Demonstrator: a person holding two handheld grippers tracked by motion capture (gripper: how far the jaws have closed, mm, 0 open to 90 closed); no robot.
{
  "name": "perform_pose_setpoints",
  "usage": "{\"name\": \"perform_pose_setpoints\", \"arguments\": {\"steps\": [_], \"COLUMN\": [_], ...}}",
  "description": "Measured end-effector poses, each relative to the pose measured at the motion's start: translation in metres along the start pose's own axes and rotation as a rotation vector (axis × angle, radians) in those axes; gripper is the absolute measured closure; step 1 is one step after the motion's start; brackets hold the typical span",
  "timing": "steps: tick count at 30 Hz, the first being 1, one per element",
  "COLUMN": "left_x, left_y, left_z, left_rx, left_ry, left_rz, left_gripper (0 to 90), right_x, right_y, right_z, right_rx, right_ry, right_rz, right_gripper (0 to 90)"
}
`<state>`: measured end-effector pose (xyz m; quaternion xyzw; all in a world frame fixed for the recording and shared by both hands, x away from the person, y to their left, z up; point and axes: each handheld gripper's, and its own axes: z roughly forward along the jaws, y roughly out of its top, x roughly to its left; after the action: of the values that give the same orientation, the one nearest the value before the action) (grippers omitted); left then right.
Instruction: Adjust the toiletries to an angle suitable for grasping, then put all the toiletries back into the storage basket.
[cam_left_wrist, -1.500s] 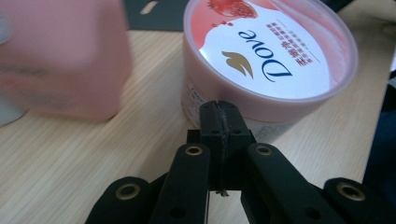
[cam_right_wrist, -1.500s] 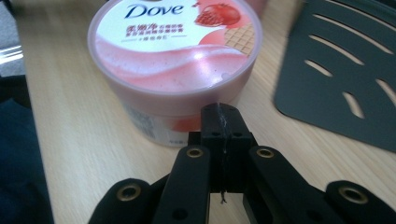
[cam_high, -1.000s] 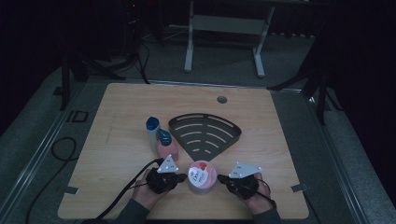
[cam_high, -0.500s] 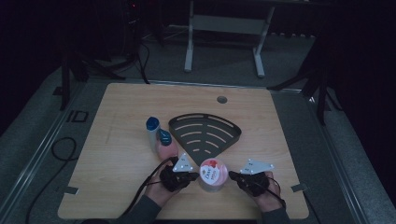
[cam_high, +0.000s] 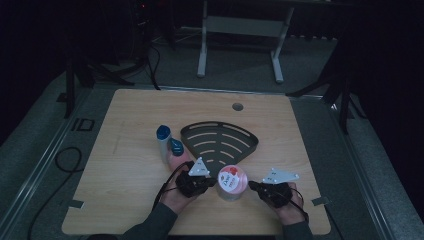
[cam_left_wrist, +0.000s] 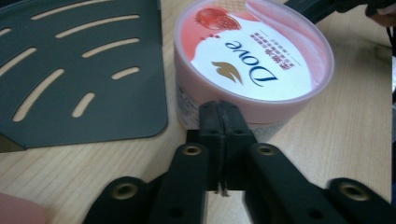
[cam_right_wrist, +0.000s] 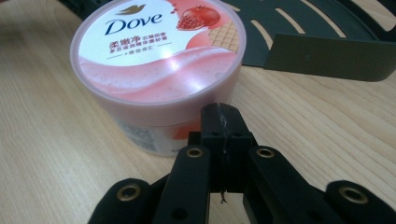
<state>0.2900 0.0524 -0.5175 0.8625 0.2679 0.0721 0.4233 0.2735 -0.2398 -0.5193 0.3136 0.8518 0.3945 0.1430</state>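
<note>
Here, lidded pink Dove tub (cam_high: 232, 182) between left gripper (cam_high: 210, 183) and right gripper (cam_high: 253, 186), both seemingly pinched together, contents hidden

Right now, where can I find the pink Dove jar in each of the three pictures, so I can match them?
High view: the pink jar stands near the table's front edge, between the two hands.
Left gripper view: the jar sits upper right, just beyond the shut claw tips.
Right gripper view: the jar sits upper left, just beyond the shut claw tips.
Shared landmark: the dark slotted tray beside the jar, upper left in the left gripper view, upper right in the right gripper view.
</note>
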Motion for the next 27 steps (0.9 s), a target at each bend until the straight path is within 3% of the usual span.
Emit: {"name": "perform_pose_setpoints", "arguments": {"steps": [8,19,22,27], "left_x": [0.005,0.008,0.007,0.006], "left_y": [-0.006,-0.010,-0.011,-0.010], "left_z": [-0.005,-0.009,-0.008,-0.007], "left_rx": [-0.021,-0.045,-0.041,-0.042], "left_ry": [0.009,0.009,0.014,-0.008], "left_rz": [-0.024,-0.036,-0.035,-0.020], "left_gripper": [65.4,50.6,42.8,37.4], "right_x": [-0.009,-0.014,-0.015,-0.014], "right_y": [-0.005,-0.008,-0.008,-0.009], "right_z": [-0.002,-0.011,-0.013,-0.018], "right_rx": [-0.044,-0.086,-0.093,-0.088], "right_ry": [-0.038,-0.074,-0.058,-0.041], "right_rz": [0.046,0.086,0.099,0.087], "right_gripper": [81.6,56.2,50.6,41.5]}}
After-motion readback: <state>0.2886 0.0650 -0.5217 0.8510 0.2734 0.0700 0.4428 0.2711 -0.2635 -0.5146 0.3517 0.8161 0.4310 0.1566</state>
